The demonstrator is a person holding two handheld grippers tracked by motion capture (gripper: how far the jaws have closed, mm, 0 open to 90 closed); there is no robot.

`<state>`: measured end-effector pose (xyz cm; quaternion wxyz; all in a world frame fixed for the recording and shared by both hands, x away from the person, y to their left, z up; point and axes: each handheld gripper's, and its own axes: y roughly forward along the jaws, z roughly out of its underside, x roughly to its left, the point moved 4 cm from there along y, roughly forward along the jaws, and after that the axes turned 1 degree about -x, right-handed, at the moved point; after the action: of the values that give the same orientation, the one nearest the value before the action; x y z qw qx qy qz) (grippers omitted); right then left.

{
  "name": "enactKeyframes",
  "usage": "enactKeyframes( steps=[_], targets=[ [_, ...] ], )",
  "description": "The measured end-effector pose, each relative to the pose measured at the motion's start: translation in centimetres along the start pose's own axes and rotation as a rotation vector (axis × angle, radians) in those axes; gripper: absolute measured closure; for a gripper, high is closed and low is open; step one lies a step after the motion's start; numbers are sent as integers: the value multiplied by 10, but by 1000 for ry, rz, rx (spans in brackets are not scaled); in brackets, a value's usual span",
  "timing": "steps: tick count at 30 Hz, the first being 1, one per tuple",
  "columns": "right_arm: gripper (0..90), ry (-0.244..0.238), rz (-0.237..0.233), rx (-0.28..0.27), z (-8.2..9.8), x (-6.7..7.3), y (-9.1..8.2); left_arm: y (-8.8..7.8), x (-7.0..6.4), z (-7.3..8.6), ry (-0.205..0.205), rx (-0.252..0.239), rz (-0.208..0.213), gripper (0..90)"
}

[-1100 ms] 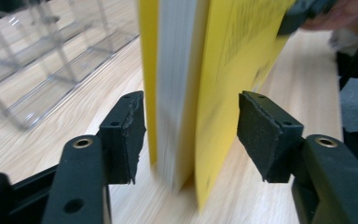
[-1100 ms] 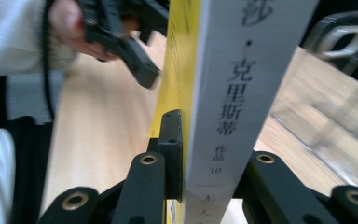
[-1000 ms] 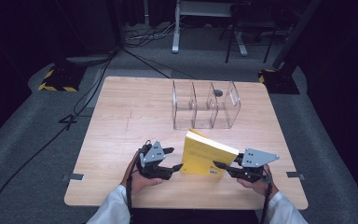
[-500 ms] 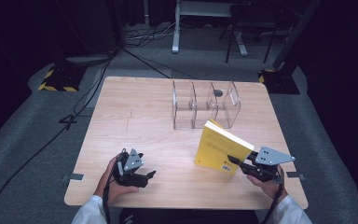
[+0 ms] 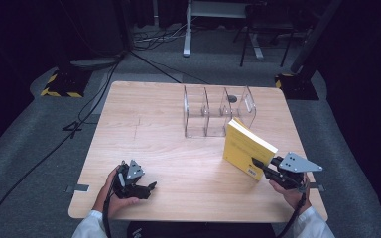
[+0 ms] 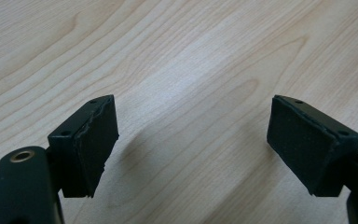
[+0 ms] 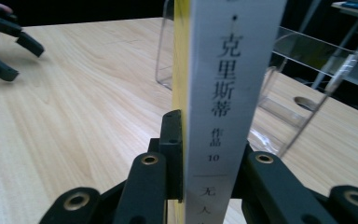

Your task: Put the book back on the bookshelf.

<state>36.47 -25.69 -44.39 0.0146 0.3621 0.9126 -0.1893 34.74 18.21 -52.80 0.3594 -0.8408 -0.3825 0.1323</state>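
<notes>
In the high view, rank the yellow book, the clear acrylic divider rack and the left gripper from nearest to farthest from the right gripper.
1. yellow book: clamped in the right gripper jaws, upright.
2. clear acrylic divider rack: just behind the book, toward the table's far edge.
3. left gripper: across the table at near left, jaws open.

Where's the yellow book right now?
In the high view the book is at the table's right, clamped upright in the right gripper, just in front of the clear organizer; the right gripper view shows its white spine between the jaws.
</notes>
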Motion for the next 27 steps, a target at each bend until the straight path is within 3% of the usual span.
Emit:
enactKeyframes(
  steps=[7,13,17,27],
  targets=[
    [763,24,77,-19,-1,-14,-10,3,1,2,-18,9,13,161],
    [763,58,146,-33,-4,-27,-16,4,2,4,-68,7,39,157],
    [763,63,196,-30,-8,-33,-13,4,2,4,-73,7,33,155],
    [763,89,246,-38,-19,-51,2,4,2,4,-71,9,26,152]
  ],
)
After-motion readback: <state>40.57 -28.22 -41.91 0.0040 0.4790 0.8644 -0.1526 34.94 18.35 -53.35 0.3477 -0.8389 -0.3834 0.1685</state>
